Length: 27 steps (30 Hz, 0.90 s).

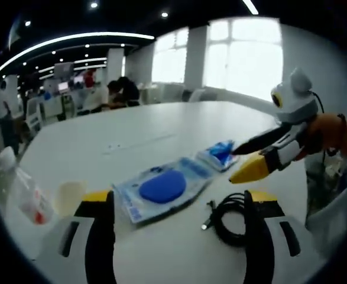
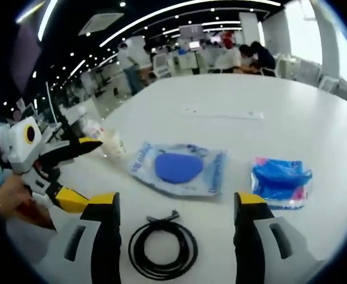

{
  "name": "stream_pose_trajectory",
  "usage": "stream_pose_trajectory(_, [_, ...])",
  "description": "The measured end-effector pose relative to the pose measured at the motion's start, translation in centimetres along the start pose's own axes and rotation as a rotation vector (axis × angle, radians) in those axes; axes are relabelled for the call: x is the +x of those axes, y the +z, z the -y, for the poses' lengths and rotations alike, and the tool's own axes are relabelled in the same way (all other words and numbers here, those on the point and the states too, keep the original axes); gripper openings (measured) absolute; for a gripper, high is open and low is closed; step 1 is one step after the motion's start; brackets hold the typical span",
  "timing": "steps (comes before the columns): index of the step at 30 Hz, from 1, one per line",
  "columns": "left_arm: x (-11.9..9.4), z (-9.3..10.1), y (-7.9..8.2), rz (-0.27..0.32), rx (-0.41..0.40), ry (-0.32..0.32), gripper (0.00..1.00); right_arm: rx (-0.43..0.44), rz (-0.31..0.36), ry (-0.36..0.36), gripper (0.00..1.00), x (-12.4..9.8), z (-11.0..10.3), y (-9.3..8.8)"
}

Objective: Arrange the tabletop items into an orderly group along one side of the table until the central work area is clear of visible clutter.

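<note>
A clear packet with a blue oval pad [image 1: 161, 188] lies flat on the white table [image 1: 132, 133], just ahead of my left gripper [image 1: 179, 196], which is open with nothing in it. A coiled black cable [image 1: 232, 219] rests by its right jaw. A small blue packet [image 1: 219, 154] lies further off, and my right gripper [image 1: 233, 164] reaches in beside it from the right. In the right gripper view, the right gripper [image 2: 178, 199] is open over the cable [image 2: 161, 248], with the pad packet [image 2: 179, 168] ahead, the small blue packet [image 2: 279, 180] to the right, and the left gripper [image 2: 93, 174] open at the left.
A clear plastic bottle [image 1: 25, 195] and a pale cup [image 1: 70, 195] stand near the table's left edge; bottle [image 2: 96, 130] and cup [image 2: 114, 145] sit behind the left gripper. A hand [image 2: 7, 195] holds that gripper. People sit at desks far behind.
</note>
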<state>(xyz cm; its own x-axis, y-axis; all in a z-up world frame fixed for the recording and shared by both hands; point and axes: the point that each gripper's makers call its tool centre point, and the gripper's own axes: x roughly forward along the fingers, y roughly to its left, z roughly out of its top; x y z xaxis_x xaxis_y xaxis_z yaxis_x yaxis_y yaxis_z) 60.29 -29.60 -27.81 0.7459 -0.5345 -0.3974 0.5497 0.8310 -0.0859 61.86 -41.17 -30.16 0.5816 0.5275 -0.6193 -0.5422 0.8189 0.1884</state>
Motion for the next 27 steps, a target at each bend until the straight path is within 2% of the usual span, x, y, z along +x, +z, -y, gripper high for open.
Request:
stream_pose_trajectory(3, [-0.4,0.6,0.1,-0.003,0.008,-0.017,0.99,-0.01,-0.01,0.012,0.81,-0.3,-0.4,-0.4])
stream_pose_trajectory(5, [-0.9,1.0,0.3,-0.002,0.006,-0.027,1.0,-0.017,-0.018,0.02,0.82,-0.4,-0.6,-0.7])
stream_pose_trajectory(14, [-2.8,2.3,0.8,0.008,0.022,-0.06,1.0,-0.037,-0.052,0.043,0.82,-0.4,-0.9,-2.3])
stream_pose_trajectory(22, [-4.1,3.9,0.2,-0.024,0.055,-0.12,1.0,-0.037,-0.095,0.06,0.81,-0.3,-0.9,-4.4])
stream_pose_trajectory(27, [-4.8,4.6,0.3,-0.019,0.057,-0.138,1.0,-0.037,-0.115,0.061,0.78,-0.1,-0.5,-5.4])
